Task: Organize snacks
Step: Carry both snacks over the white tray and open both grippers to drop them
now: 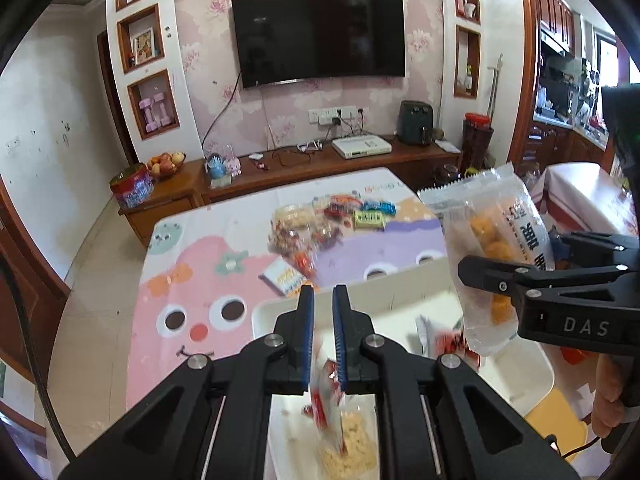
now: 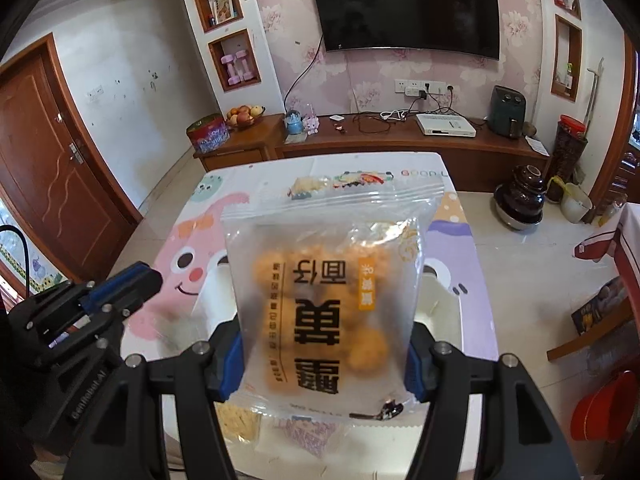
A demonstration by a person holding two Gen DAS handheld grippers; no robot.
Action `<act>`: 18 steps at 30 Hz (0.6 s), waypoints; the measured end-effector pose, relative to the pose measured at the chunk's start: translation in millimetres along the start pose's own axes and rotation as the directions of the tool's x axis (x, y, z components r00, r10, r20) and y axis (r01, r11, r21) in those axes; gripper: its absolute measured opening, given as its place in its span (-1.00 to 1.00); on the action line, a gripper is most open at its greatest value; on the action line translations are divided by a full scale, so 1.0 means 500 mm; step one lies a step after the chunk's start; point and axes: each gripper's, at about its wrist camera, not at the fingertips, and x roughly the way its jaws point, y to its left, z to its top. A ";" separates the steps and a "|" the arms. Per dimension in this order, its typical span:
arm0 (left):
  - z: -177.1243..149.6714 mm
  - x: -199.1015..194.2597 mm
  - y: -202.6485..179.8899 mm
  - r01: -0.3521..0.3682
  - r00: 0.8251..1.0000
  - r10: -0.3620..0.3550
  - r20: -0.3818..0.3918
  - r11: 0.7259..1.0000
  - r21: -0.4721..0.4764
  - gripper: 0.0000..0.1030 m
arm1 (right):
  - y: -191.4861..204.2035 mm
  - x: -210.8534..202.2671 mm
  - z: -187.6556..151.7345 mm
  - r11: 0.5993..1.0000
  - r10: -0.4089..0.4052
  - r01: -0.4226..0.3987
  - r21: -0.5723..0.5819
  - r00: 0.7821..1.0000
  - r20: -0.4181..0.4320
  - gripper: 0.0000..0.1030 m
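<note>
Closest to the left wrist camera, a small clear packet of pale crumbly snack with red print (image 1: 340, 412) blurs just under the left gripper (image 1: 323, 300), whose blue-padded jaws stand narrow with a slim gap; whether they still pinch the packet's top I cannot tell, though it looks to be dropping into the white rectangular tray (image 1: 264, 312) below. Beside it the right gripper (image 2: 324, 356) clamps a frosted bag of orange round snacks (image 2: 324, 280) across its lower width, holding it upright and clear of the tray, likely waiting its turn. More loose packets in a mixed pile (image 1: 320, 220) lie further back on the table with the pink and purple cartoon cloth (image 1: 192, 280), well apart from the tray. Tray rims sit near the table's front edge, and the cloth to the left is bare, giving room to swing out
</note>
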 end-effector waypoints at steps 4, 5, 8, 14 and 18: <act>-0.032 0.020 -0.014 0.004 0.999 -0.004 -0.039 1.000 0.011 -0.87 | 0.010 0.015 -0.031 1.000 -0.007 0.007 -0.018 1.000 -0.029 0.21; -0.038 0.023 -0.013 0.009 0.999 -0.009 -0.049 1.000 0.007 -0.87 | 0.010 0.019 -0.037 1.000 -0.008 0.007 -0.019 0.999 -0.038 0.21; -0.049 0.032 -0.011 0.018 0.997 -0.019 -0.076 1.000 -0.017 -0.87 | 0.010 0.037 -0.051 1.000 -0.015 0.014 -0.018 0.998 -0.065 0.21; -0.056 0.044 0.004 0.000 0.994 -0.005 -0.105 0.999 -0.051 -0.82 | 0.016 0.071 -0.068 1.000 -0.020 0.020 -0.001 0.992 -0.126 0.29; -0.060 0.049 0.006 -0.018 0.993 0.012 -0.115 0.999 -0.050 -0.34 | 0.024 0.087 -0.077 1.000 -0.016 0.016 0.001 0.987 -0.158 0.53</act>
